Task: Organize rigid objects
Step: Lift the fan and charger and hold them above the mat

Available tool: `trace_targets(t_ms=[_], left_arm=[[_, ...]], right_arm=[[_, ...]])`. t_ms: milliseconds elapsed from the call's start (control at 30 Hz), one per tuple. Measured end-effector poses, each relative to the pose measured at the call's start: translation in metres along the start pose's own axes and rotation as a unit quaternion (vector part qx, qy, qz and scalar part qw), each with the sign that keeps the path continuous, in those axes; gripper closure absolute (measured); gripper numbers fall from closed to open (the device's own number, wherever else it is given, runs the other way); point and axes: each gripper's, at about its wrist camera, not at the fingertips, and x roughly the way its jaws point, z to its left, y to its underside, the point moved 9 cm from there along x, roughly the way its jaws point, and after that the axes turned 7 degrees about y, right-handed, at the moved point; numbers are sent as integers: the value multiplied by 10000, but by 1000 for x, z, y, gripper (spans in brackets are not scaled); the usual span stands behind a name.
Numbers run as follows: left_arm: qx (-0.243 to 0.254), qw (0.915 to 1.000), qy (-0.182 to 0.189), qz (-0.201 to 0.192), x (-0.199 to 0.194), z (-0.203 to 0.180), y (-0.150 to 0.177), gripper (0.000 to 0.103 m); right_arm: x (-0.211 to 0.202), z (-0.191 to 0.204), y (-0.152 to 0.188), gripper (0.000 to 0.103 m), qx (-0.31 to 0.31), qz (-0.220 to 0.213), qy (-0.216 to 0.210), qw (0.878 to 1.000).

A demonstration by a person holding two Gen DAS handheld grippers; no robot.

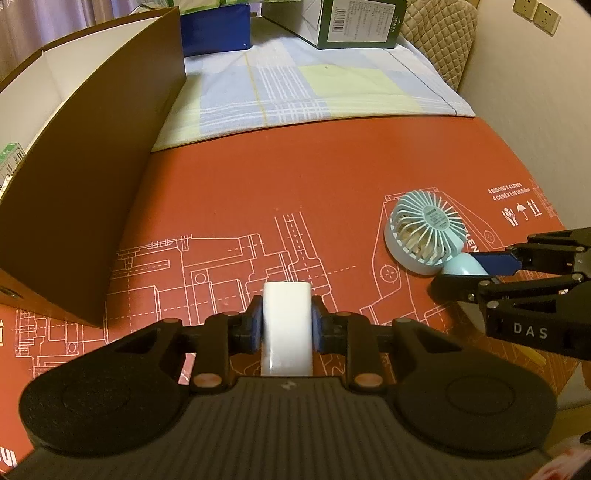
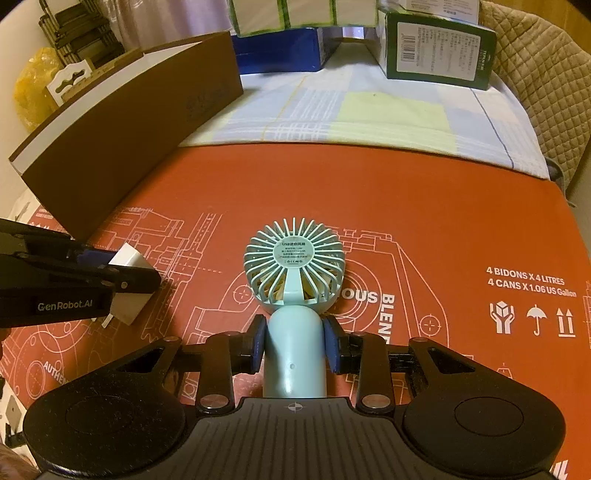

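1. Your left gripper [image 1: 287, 325] pinches the white block [image 1: 287, 325] — both blue pads press flat on its sides, and the block stands up between them, over the red board [image 1: 295, 192].
2. Your right gripper [image 2: 295, 341] is closed on the fan [image 2: 293, 269] at its pale blue handle, one pad on each side; the round head lies ahead of the jaws, resting on the board with its label side up.
3. From the left wrist, the fan sits well to the right of the block, with the right gripper's fingers reaching in on its handle.
4. From the right wrist, the block shows at the left edge, held by the left gripper just in front of the brown box [image 2: 122, 122].
5. That box stands on the board's left side — beyond the board lie a checked cloth [image 1: 295, 88], a blue box [image 1: 216, 27] and a green carton [image 2: 439, 48].
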Motion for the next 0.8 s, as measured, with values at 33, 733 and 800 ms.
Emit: trace_targets(t_ms=[33, 733, 800], left_arm=[[3, 10000, -1, -3, -1, 0, 0, 82], [2, 9992, -25, -392, -28, 2, -19, 82], [-6, 9990, -12, -446, -33, 2, -22, 82]], right_arm=[[0, 0, 0, 73, 3, -4, 2, 10000], [-15, 3, -14, 73, 58, -226, -61, 9997], [-17, 4, -17, 73, 57, -255, -70, 9996]])
